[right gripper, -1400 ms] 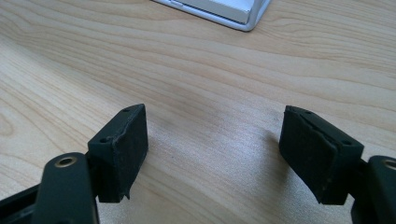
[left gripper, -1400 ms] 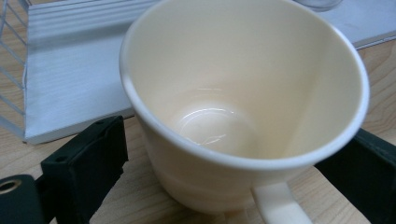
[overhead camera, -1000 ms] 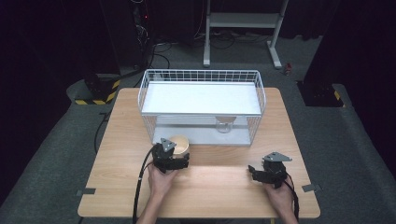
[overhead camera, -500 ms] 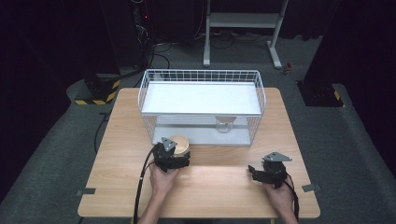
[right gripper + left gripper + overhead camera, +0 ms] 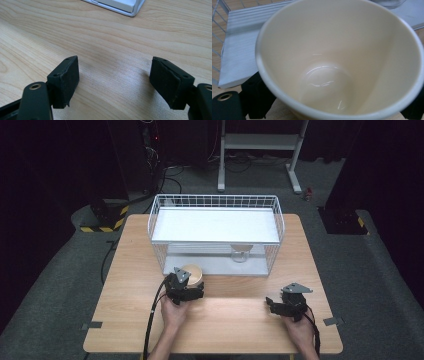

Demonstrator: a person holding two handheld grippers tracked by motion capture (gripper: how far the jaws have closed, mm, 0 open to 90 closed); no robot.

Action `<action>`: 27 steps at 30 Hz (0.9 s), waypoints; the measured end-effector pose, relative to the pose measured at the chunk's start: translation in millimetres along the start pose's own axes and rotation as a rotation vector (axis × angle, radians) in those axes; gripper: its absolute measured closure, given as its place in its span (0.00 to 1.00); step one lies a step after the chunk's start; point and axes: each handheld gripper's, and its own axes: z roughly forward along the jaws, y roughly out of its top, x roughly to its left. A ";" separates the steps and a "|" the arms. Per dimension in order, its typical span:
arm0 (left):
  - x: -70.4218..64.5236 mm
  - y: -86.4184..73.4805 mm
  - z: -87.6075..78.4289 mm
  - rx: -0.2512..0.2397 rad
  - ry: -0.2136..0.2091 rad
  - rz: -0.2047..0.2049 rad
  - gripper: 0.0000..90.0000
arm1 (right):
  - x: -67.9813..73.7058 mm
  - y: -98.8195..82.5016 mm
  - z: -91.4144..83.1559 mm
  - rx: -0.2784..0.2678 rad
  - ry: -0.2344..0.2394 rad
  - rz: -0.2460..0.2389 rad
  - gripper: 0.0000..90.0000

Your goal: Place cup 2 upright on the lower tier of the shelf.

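Observation:
A cream cup (image 5: 193, 273) sits between the jaws of my left gripper (image 5: 191, 283), just in front of the wire rack's lower shelf. In the left gripper view I look down into the empty cup (image 5: 337, 62), and the black fingers (image 5: 255, 97) press on its sides low in the picture. My right gripper (image 5: 273, 305) rests low over the bare wood at the front right. Its jaws stand apart around nothing (image 5: 115, 75).
A white wire rack (image 5: 215, 200) with two shelves stands at the middle and back of the wooden table (image 5: 125, 270). A small clear glass item (image 5: 240, 255) sits on its lower shelf. The rack's corner (image 5: 130, 10) lies beyond the right gripper. Dark floor surrounds the table.

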 end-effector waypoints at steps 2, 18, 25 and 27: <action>0.1 0.2 -0.1 0.000 -0.001 0.001 0.10 | -0.2 0.0 0.1 -0.001 0.000 -0.004 0.27; 2.5 1.0 -7.0 -0.012 -0.002 0.023 0.10 | 0.0 0.0 0.0 0.000 0.000 0.000 0.27; 5.3 1.9 -9.6 -0.014 -0.007 0.025 0.10 | 0.3 0.0 -0.1 0.001 0.000 0.004 0.27; 6.3 2.4 -10.3 -0.016 -0.005 0.024 0.10 | 0.3 0.0 -0.1 0.001 0.000 0.004 0.27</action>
